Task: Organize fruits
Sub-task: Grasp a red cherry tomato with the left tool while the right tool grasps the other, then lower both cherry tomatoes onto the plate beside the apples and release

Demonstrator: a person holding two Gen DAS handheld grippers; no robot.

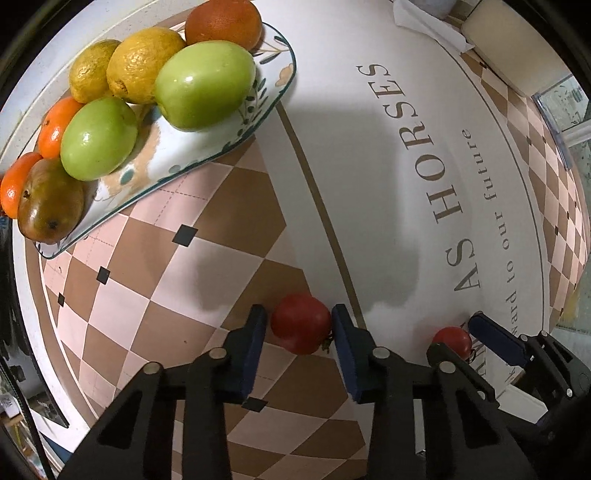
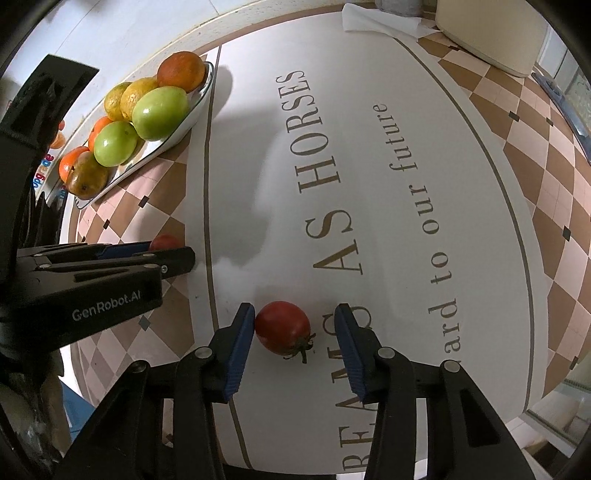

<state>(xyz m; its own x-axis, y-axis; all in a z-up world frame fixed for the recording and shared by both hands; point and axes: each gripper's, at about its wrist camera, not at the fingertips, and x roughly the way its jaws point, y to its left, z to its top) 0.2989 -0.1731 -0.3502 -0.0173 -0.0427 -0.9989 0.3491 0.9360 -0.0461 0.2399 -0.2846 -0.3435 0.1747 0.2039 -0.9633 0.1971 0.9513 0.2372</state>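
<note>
Fruits: two red tomatoes on the tabletop, each framed by an open hand-held gripper.

Nearest, the round red tomato (image 1: 301, 323) lies between the spread blue pads of the left hand-held gripper (image 1: 298, 325), its right pad just touching it. The smaller stemmed red tomato (image 2: 282, 326) lies against the left pad of the open right hand-held gripper (image 2: 295, 326). Farther off, the floral oval ceramic platter (image 1: 236, 136) holds green apples (image 1: 205, 85), yellow lemons (image 1: 142, 62), oranges (image 1: 223, 22) and a mango (image 1: 50, 201) on the checkered, lettered tabletop (image 2: 388, 221).
</note>
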